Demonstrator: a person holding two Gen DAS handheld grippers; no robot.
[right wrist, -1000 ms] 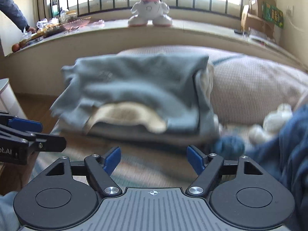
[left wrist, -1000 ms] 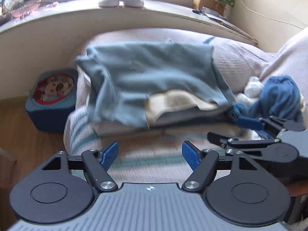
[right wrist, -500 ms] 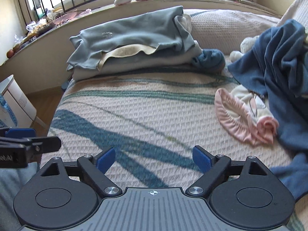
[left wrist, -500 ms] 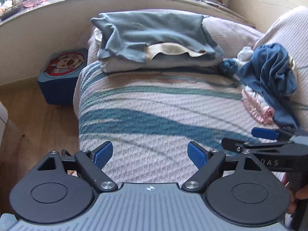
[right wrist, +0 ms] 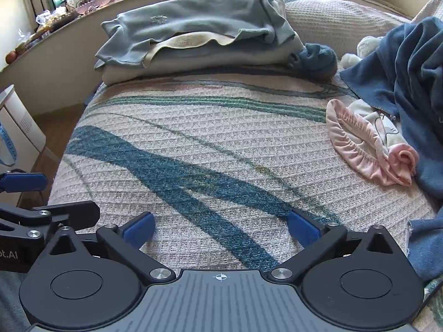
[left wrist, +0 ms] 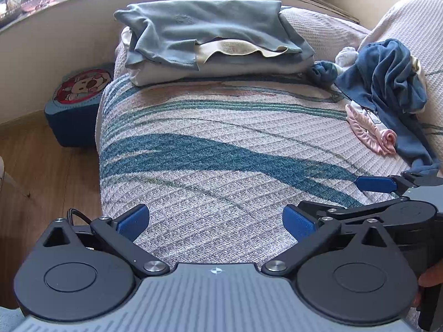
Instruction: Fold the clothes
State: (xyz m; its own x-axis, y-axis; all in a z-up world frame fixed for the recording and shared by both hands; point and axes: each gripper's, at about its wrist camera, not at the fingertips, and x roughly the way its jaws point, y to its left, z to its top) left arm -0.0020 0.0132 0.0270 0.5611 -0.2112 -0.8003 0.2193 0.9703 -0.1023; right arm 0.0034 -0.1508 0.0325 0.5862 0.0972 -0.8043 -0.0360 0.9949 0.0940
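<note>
A folded stack of clothes, grey-blue garment [left wrist: 210,30] on top [right wrist: 193,25], lies at the far end of the sofa. A crumpled dark blue garment [left wrist: 387,83] [right wrist: 409,63] and a pink and white garment [left wrist: 368,130] [right wrist: 371,149] lie at the right. A rolled blue sock [right wrist: 315,58] sits beside the stack. My left gripper [left wrist: 216,221] is open and empty above the near sofa cover. My right gripper [right wrist: 221,228] is open and empty beside it; it also shows in the left wrist view [left wrist: 373,185].
A woven cover with blue and green stripes [left wrist: 221,152] spreads over the seat. A blue box with a cartoon lid [left wrist: 77,102] stands on the wooden floor at left. A window ledge [left wrist: 69,2] runs behind. A white unit [right wrist: 16,132] stands left.
Both grippers have pulled back from the folded stack toward the near end of the sofa, so the stack now lies far off. Both remain open and empty.
</note>
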